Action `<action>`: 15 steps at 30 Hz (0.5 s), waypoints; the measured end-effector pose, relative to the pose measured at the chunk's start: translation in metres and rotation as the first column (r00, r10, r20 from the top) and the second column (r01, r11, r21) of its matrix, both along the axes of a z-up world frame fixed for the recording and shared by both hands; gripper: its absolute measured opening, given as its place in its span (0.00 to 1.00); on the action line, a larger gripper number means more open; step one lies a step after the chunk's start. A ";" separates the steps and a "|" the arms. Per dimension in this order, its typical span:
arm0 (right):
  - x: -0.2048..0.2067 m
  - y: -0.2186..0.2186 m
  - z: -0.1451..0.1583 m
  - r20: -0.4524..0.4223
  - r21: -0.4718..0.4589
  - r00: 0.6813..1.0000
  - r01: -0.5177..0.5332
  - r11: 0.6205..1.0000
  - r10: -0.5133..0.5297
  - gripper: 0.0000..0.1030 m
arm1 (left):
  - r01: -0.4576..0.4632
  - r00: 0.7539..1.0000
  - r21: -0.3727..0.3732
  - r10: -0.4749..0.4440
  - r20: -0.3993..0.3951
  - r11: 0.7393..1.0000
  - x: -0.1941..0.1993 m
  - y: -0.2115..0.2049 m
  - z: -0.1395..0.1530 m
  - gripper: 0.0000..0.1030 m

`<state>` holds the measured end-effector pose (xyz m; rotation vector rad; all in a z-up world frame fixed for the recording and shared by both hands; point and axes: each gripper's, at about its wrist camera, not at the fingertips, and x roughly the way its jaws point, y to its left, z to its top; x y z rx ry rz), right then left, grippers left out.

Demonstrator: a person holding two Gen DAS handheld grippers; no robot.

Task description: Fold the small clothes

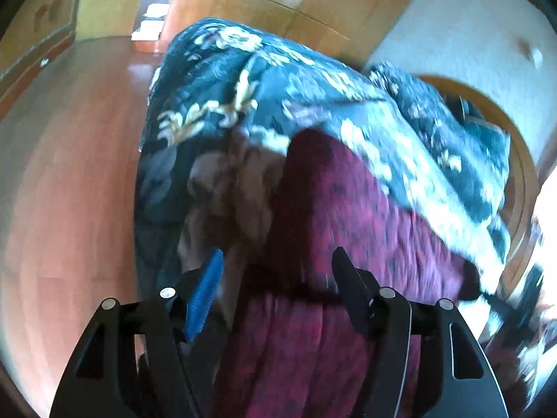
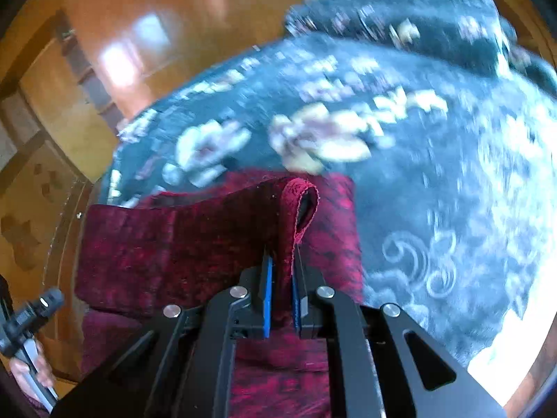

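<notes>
Left wrist view: left gripper (image 1: 275,278) has its fingers wide apart over the floppy maroon-trimmed floral garment (image 1: 313,132) on the wooden table (image 1: 69,174), while the right wrist view shows the right gripper (image 2: 282,271) clamped on the maroon hem (image 2: 299,209), probably the easiest grab point since it looks soft and light.

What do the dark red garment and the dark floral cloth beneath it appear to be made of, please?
The dark red garment looks like a soft, napped fabric, perhaps velvet or chenille: its surface is mottled and fuzzy, and the hem in the right gripper rolls thickly. The dark floral cloth seems a smoother printed textile with pale flowers; blur leaves its weave unclear. The table looks like glossy varnished wood, showing window reflections.
</notes>
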<state>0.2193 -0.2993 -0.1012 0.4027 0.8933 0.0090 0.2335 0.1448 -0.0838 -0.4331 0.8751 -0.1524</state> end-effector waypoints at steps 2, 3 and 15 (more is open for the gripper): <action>-0.002 -0.003 -0.014 -0.020 0.009 1.000 0.007 1.000 -0.007 0.08 | -0.002 1.000 -0.054 0.001 -0.015 0.999 0.024 0.004 0.000 0.65; -0.001 -0.003 -0.017 -0.021 0.018 1.000 0.009 1.000 -0.009 0.08 | -0.017 0.999 -0.063 0.016 -0.028 0.998 0.036 0.005 -0.002 0.65; -0.015 0.000 0.001 0.072 -0.052 0.997 -0.034 0.998 0.038 0.07 | -0.010 0.998 -0.121 0.003 -0.064 0.993 0.097 -0.020 -0.027 0.19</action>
